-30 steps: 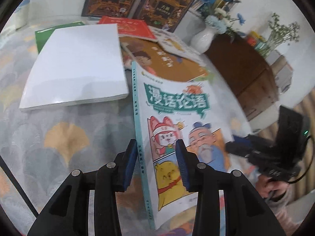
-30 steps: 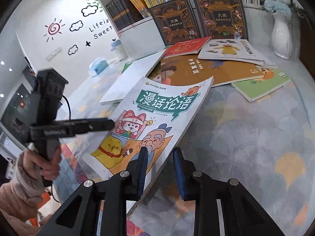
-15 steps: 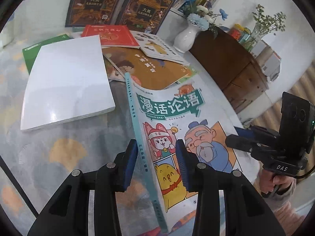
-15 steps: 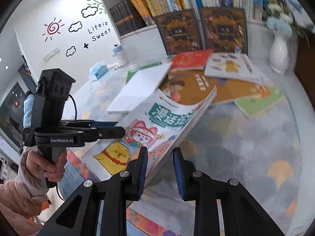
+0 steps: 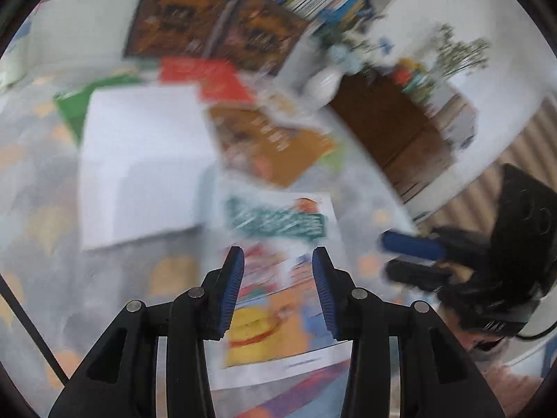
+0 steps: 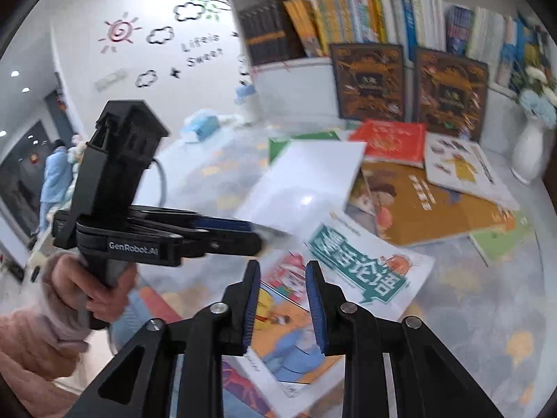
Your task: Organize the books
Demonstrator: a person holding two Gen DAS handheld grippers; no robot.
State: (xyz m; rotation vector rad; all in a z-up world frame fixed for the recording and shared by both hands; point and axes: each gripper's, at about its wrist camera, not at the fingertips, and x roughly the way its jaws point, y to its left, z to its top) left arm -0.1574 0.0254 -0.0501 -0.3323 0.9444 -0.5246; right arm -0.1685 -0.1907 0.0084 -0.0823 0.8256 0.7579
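A comic book with a teal title banner (image 5: 275, 223) (image 6: 365, 271) lies flat on the patterned table near its front edge. My left gripper (image 5: 278, 261) hovers over the book's lower half; its jaws are opening and its pads touch nothing. From the right wrist view the left gripper (image 6: 226, 230) shows side-on, held by a hand in a pink sleeve. My right gripper (image 6: 283, 271) hangs above the book's near corner, open, with nothing pressed between its pads. It also shows at the right of the blurred left wrist view (image 5: 410, 254).
A white book (image 6: 313, 174), an orange book (image 6: 435, 202), a red book (image 6: 393, 142) and a green one (image 6: 501, 240) lie spread behind. Two dark books (image 6: 369, 80) lean against the filled bookshelf (image 6: 348, 21). A white vase (image 6: 529, 153) stands at far right.
The comic book was pinched at both sides and lifted on one edge; now it lies flat and free. Both grippers have let go and pulled up and back from it.
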